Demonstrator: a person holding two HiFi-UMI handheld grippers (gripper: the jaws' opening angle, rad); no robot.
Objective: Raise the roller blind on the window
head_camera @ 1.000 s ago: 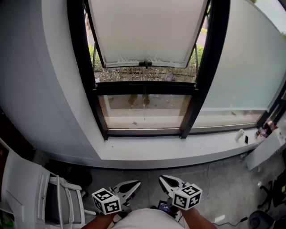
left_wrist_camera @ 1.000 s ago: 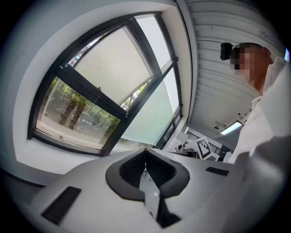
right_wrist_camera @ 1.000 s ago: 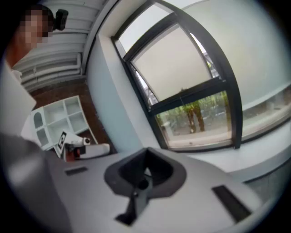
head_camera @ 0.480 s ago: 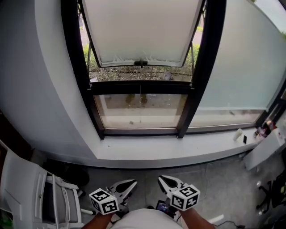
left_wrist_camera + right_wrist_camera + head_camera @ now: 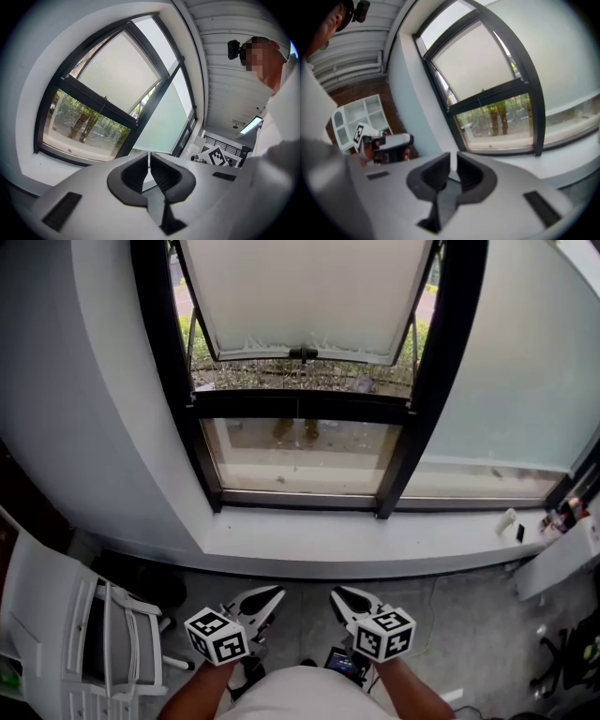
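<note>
The roller blind hangs over the upper part of the black-framed window, its bottom bar with a small dark pull just above the crossbar. Plants and ground show through the glass below it. My left gripper and right gripper are held low by the person's body, side by side and well short of the window. Both point toward it and both are shut with nothing between their jaws. The blind also shows far ahead of the left gripper in its own view, and the blind beyond the right gripper in the right gripper view.
A wide white sill runs below the window, with small items at its right end. A white chair stands at the left and white furniture at the right. A frosted pane fills the right side.
The head view has shifted slightly, so the window sits a little differently in frame. Both grippers stay low and shut in front of the body, almost unmoved.
</note>
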